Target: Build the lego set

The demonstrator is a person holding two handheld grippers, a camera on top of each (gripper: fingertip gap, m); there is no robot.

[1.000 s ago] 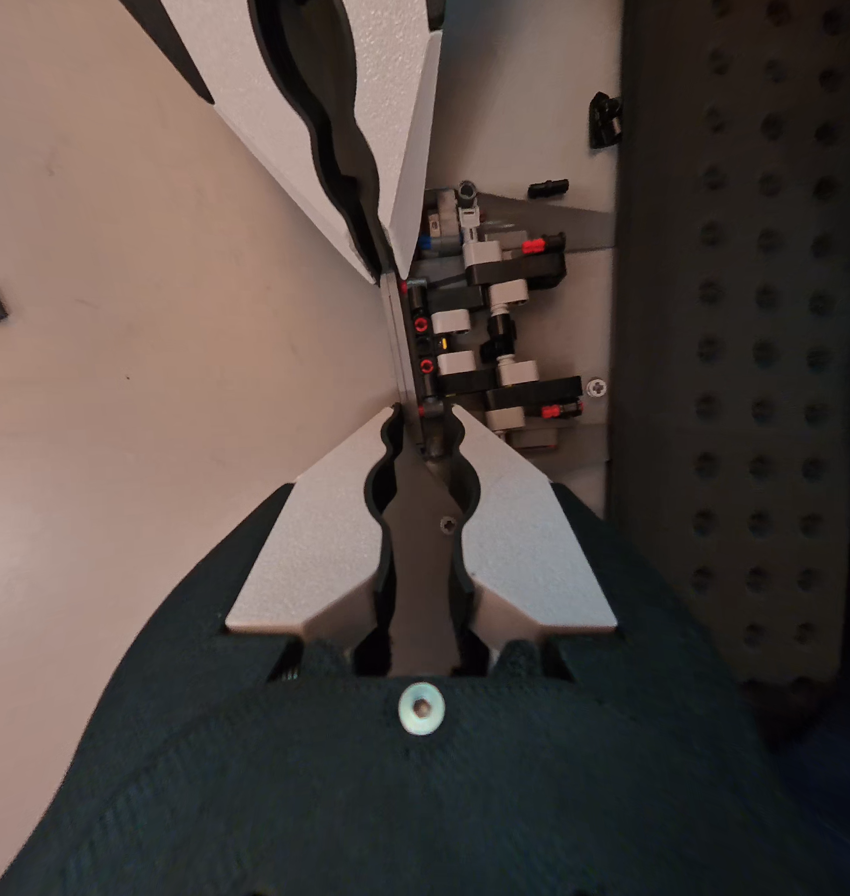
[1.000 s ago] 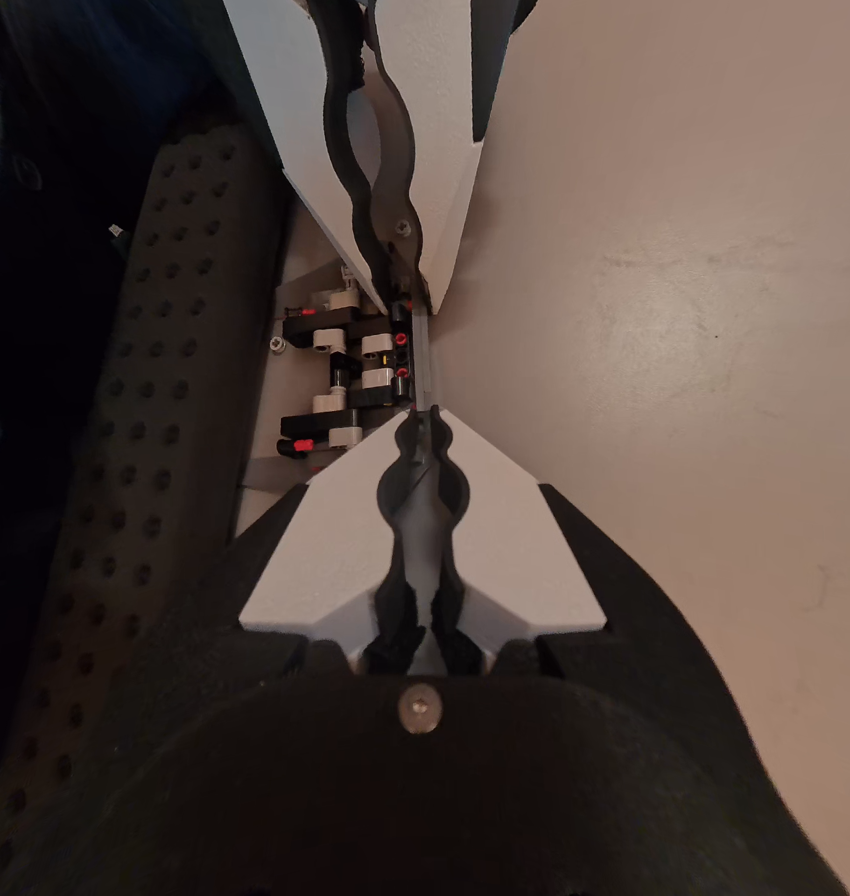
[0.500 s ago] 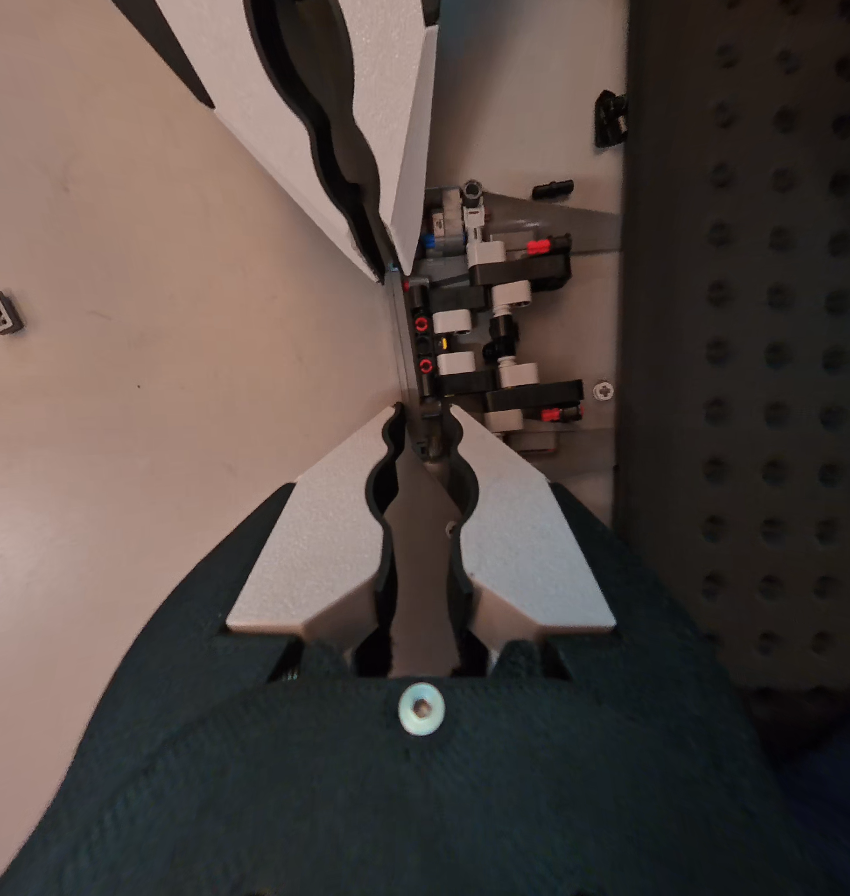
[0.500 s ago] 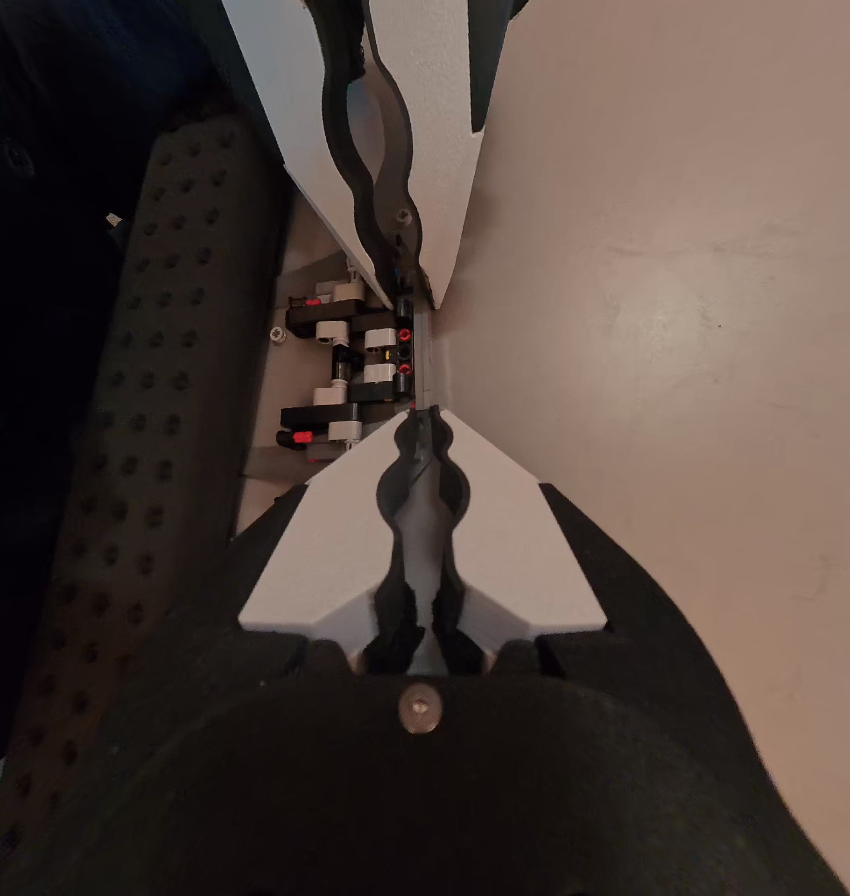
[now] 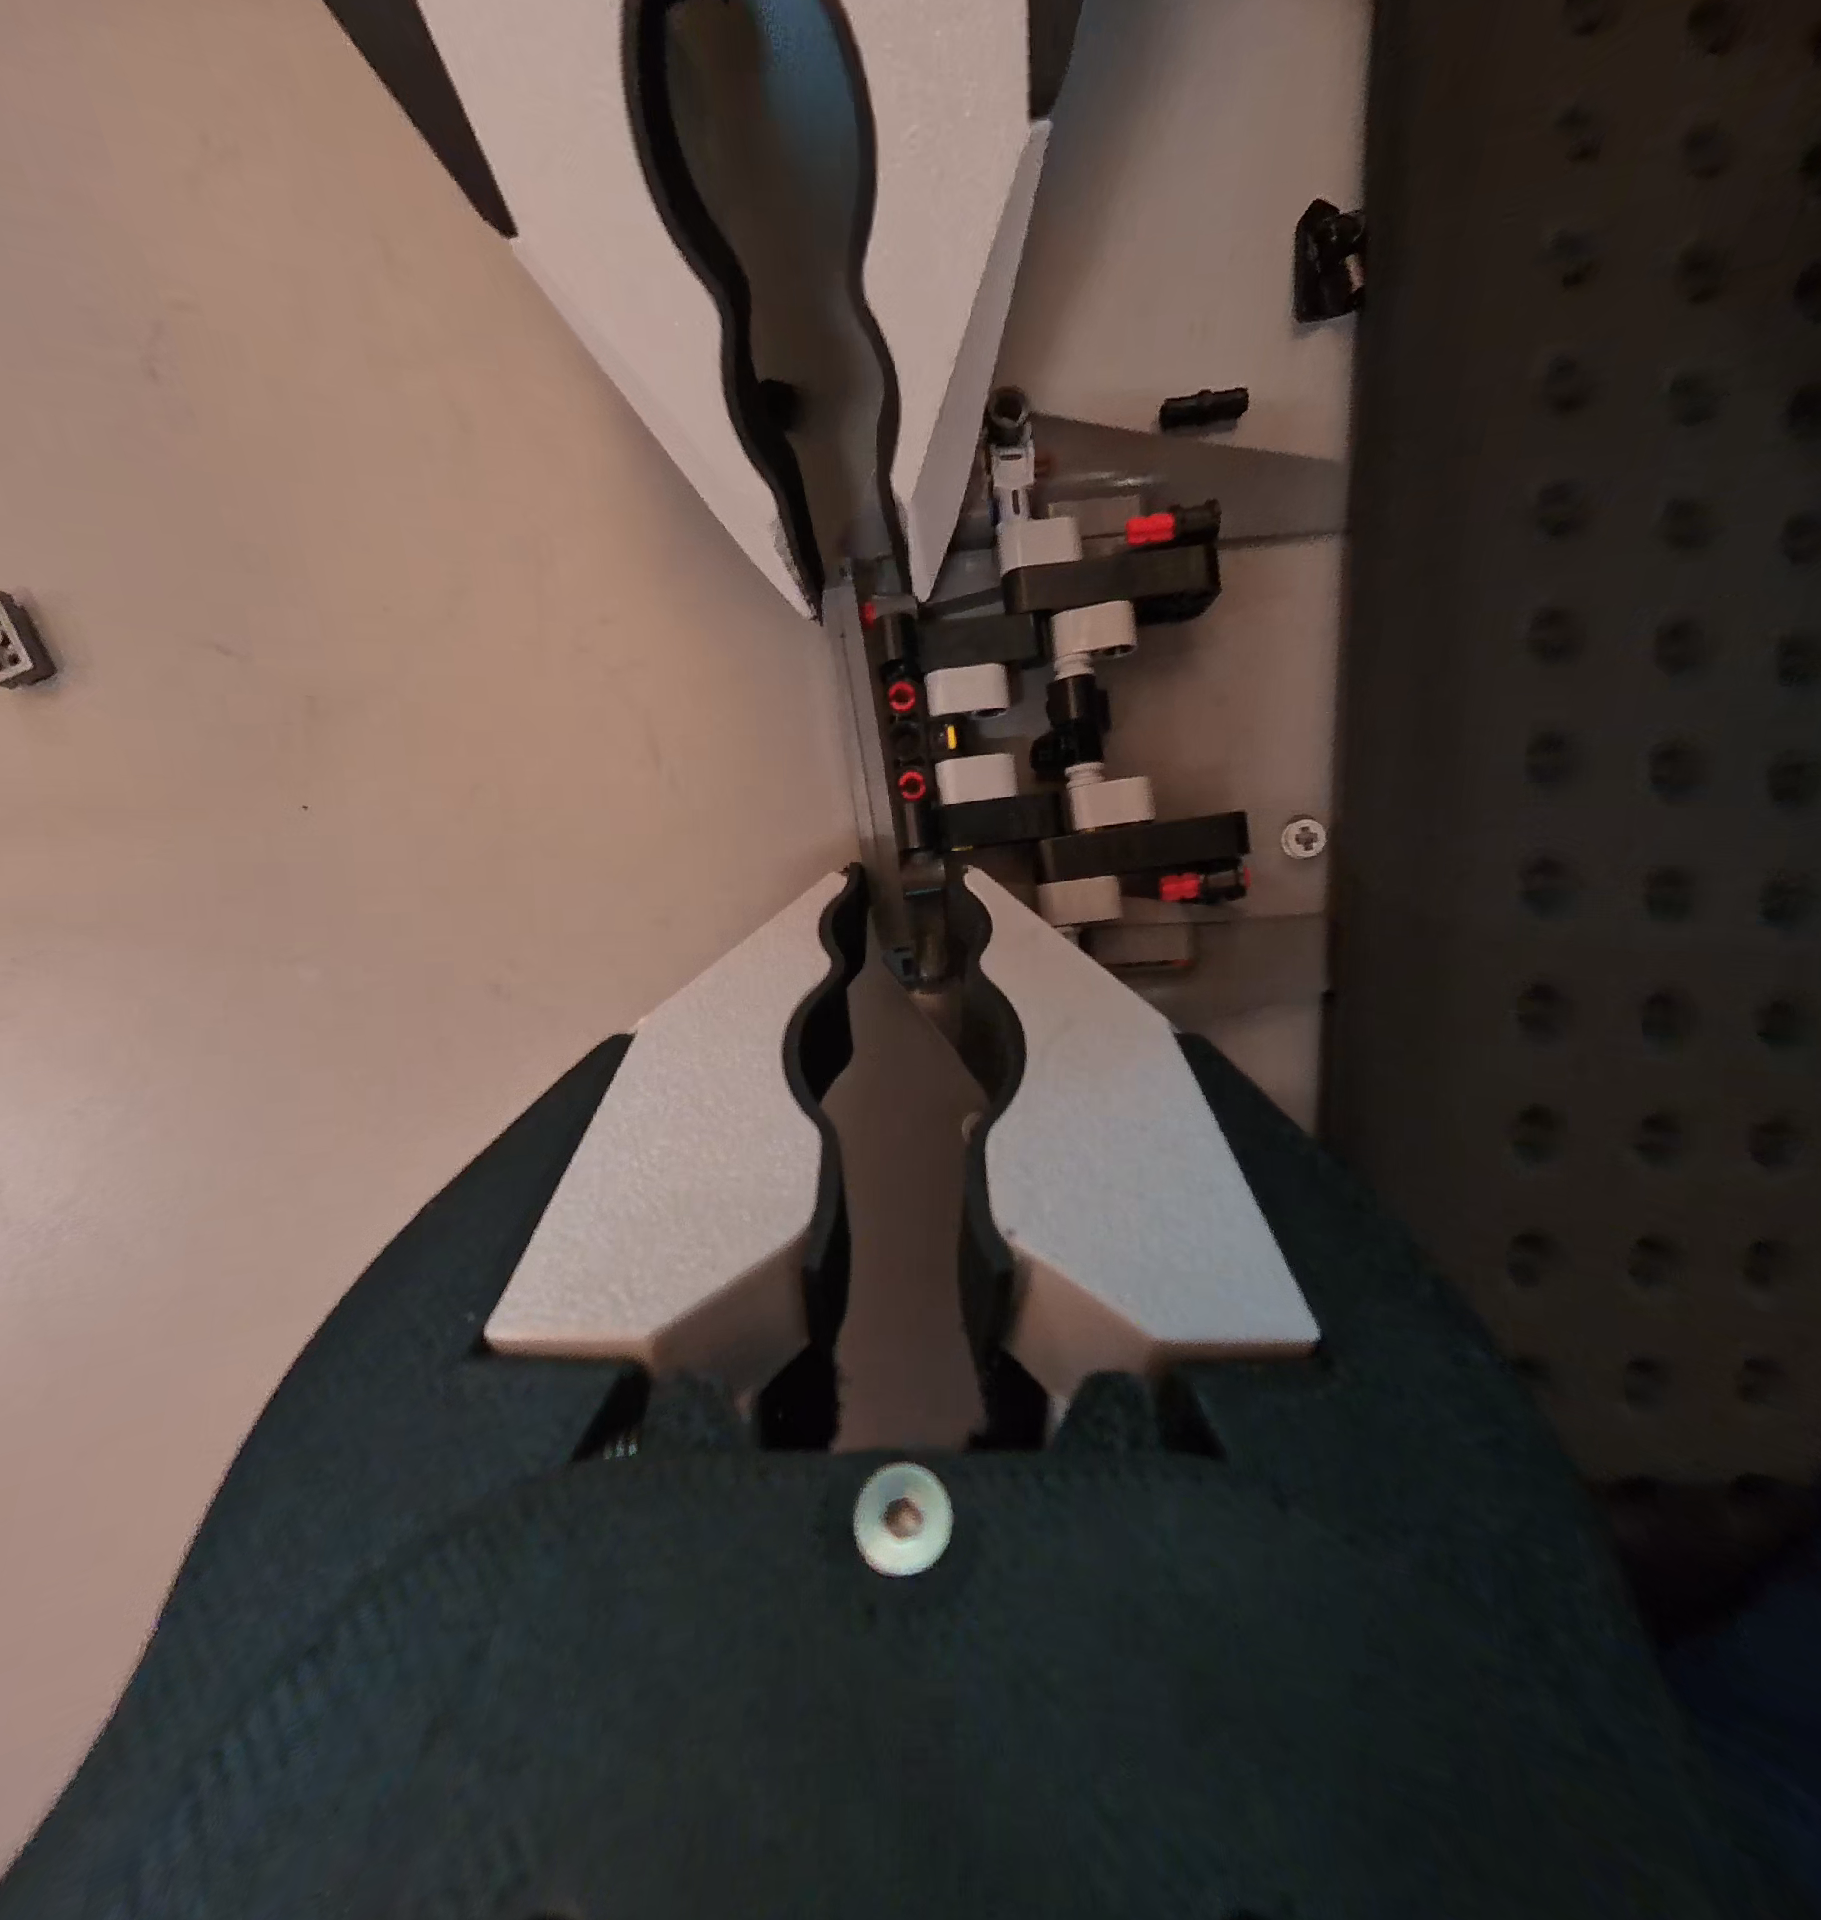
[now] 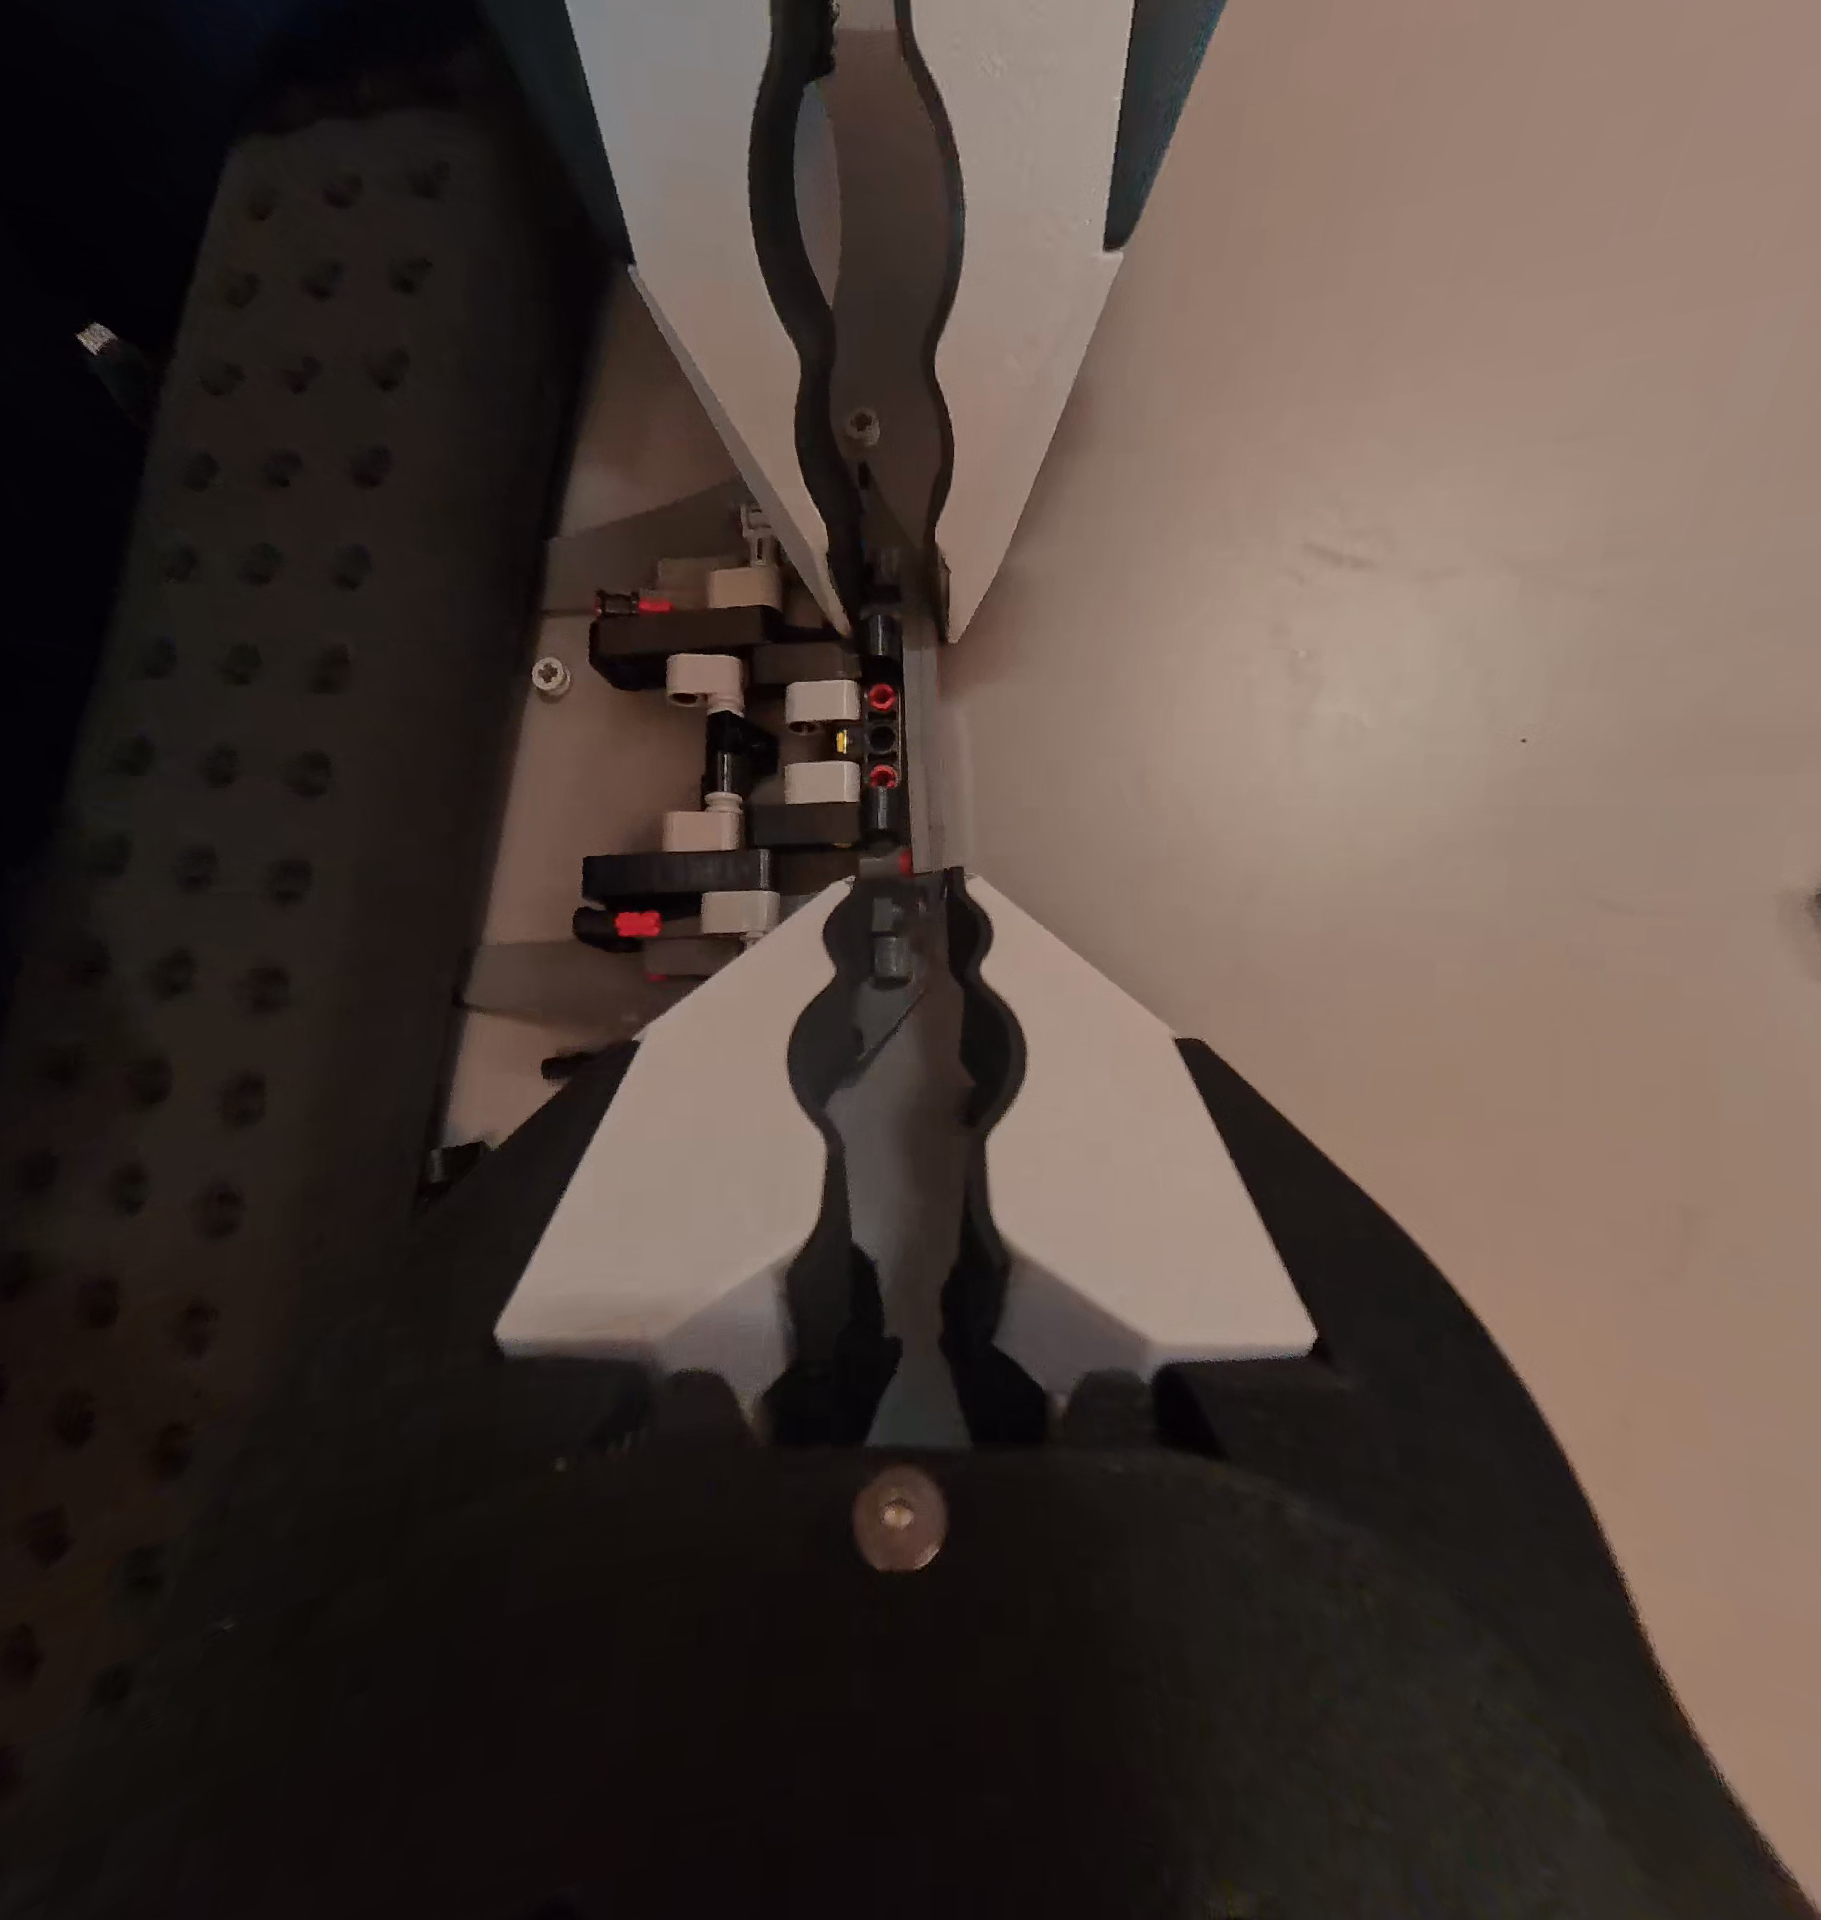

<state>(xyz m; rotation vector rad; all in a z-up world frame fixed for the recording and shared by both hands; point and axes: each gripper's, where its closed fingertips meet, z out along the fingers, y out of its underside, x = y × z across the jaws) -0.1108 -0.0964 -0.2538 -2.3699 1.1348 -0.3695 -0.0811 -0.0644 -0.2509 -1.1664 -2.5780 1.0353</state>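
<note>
A pale beige counter (image 5: 366, 935) fills the background. The left tool (image 5: 906, 904) and right tool (image 6: 901, 883) each clench opposite ends of the lego assembly (image 5: 1041, 717), its long grey beam running between them. Black, white and red pieces jut sideways. A small grey brick (image 5: 7, 639) has drifted nearer.

Lego assembly (image 5: 1031, 727) between opposed grippers, beside perforated mat (image 5: 1633, 727)

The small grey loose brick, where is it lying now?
In the left wrist view, the small grey brick lies alone on the beige table at the far left edge, well apart from the lego assembly.
</note>
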